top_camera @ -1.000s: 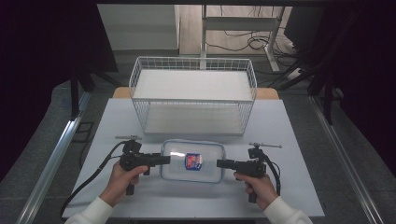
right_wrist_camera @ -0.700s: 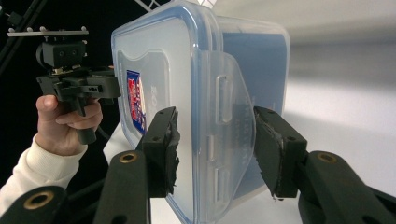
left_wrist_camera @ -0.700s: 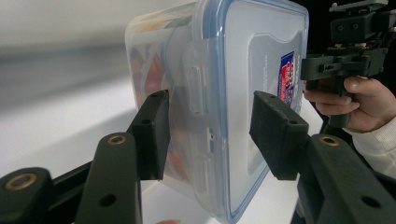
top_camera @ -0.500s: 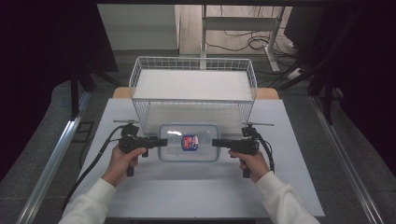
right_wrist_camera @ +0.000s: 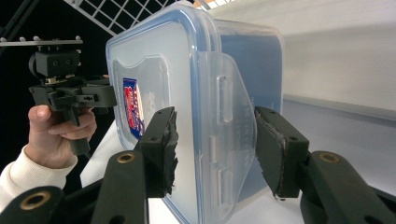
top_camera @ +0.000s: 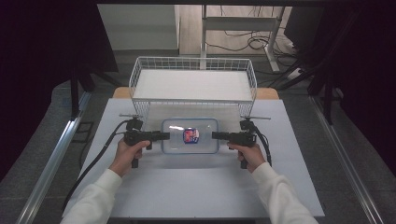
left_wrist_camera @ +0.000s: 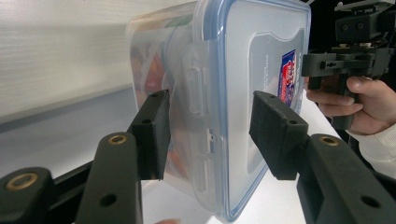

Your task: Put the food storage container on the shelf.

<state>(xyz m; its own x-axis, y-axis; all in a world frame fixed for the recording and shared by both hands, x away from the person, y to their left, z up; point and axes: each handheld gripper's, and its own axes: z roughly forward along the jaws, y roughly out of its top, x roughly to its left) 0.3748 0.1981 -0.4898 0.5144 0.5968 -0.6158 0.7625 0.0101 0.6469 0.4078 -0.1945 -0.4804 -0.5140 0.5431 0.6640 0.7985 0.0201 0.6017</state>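
A clear plastic food container (top_camera: pixel 190 135) with a snap-on lid and a red-and-blue label (top_camera: pixel 190 135) sits at the centre of the high view, just below the white wire basket (top_camera: pixel 193 84) that fills the upper middle. Something reddish shows through its wall in the left gripper view, too blurred to name.

The left gripper (top_camera: pixel 161 136) meets the container's left end and the right gripper (top_camera: pixel 218 136) its right end. In the left gripper view the two black jaws stand on either side of the lid's side latch (left_wrist_camera: pixel 195 91), one over the lid and one under the base; the lower pad looks pressed to the wall, though the upper one may stand a hair off. The right gripper view shows the same straddle over the opposite latch (right_wrist_camera: pixel 227 100). I read both as half-closed clamps on the container's ends.

As for progress, the container looks gripped from both sides, with the lid on and both latches down. Putting it into the basket appears to be what is left; nothing lies in the basket yet.

The table (top_camera: pixel 201 186) is pale grey-white and bare in the lower half of the frame. Around it are a grey floor, dark curtains at both sides, metal rails along the lower corners, and cables under a desk frame at the top.
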